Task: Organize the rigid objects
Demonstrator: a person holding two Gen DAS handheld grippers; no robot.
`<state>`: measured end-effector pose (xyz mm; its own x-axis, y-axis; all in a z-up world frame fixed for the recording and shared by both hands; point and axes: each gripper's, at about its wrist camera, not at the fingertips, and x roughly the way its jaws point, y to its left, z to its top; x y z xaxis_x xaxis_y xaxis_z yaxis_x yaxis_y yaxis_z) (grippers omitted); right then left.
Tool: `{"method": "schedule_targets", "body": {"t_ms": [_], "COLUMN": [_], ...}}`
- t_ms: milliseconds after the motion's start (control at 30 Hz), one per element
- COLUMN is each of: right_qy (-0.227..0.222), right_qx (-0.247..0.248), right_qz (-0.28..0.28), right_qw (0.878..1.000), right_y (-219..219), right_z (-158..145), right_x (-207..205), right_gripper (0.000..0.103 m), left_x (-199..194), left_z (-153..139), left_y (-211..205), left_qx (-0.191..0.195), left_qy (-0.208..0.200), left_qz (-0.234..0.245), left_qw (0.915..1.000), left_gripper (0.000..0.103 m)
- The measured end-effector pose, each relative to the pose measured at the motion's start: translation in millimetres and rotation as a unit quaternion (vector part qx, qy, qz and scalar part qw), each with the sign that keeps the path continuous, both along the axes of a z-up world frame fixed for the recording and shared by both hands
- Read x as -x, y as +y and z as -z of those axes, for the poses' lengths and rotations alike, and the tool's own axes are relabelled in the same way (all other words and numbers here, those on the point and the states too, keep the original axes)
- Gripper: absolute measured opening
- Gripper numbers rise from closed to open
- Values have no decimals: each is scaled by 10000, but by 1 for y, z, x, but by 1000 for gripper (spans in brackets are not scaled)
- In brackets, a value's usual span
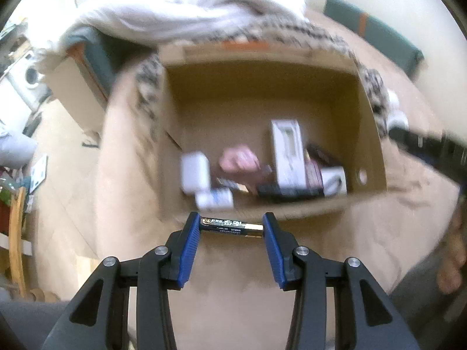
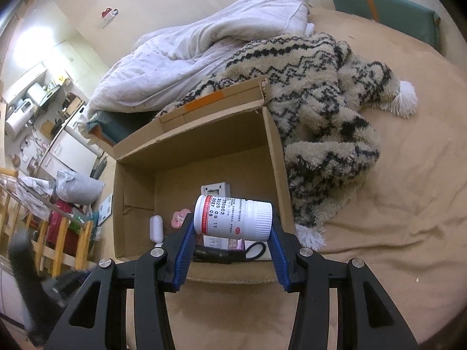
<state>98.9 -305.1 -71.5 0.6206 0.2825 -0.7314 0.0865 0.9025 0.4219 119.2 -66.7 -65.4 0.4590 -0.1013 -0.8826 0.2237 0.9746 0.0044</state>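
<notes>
Between left tongs (image 1: 232, 227), battery (image 1: 230, 226) crosswise, near cardboard box (image 1: 370, 134)

Home bedroom, bed (image 2: 394, 175) with white duvet (image 2: 189, 55), patterned blanket (image 2: 315, 87), washing machine (image 1: 29, 77)

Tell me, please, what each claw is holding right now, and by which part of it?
The left claw grips a battery end to end. The right claw clamps a white pill bottle lying sideways, one pad on its base, the other on its ribbed cap.
</notes>
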Motion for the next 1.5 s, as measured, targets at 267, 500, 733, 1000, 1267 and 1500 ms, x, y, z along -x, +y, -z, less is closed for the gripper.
{"method": "schedule_targets", "body": {"t_ms": [267,500,733,1000,1267,1500], "right_qy": [-91,-74,506,762,658,315], "right_qx": [183,628,439,445,468,359], "right_qz": [-191,-535,-661,-766,-727,-546], "right_qw": [9996,9966,9956,9931,9941,9974], "right_y": [13,38,41,46,46,43], "right_z": [0,8,35,48,44,27], "right_x": [-27,-50,-59,-59,-58,-51], "right_gripper": [50,50,50,50,52,101], "left_x": [-42,-76,-89,-94,-85,-80], "left_z": [-38,-30,3,29,39,25], "left_y": [13,0,-9,-20,-30,-30], "left_qx": [63,-116,-178,-390,-596,-470], "left_qy": [-320,-444,-244,46,154,98], "left_qz": [-382,-424,-516,-403,-115,-107], "left_qw": [9987,9980,9982,9984,9980,9988], "left_gripper": [40,40,40,40,40,63]}}
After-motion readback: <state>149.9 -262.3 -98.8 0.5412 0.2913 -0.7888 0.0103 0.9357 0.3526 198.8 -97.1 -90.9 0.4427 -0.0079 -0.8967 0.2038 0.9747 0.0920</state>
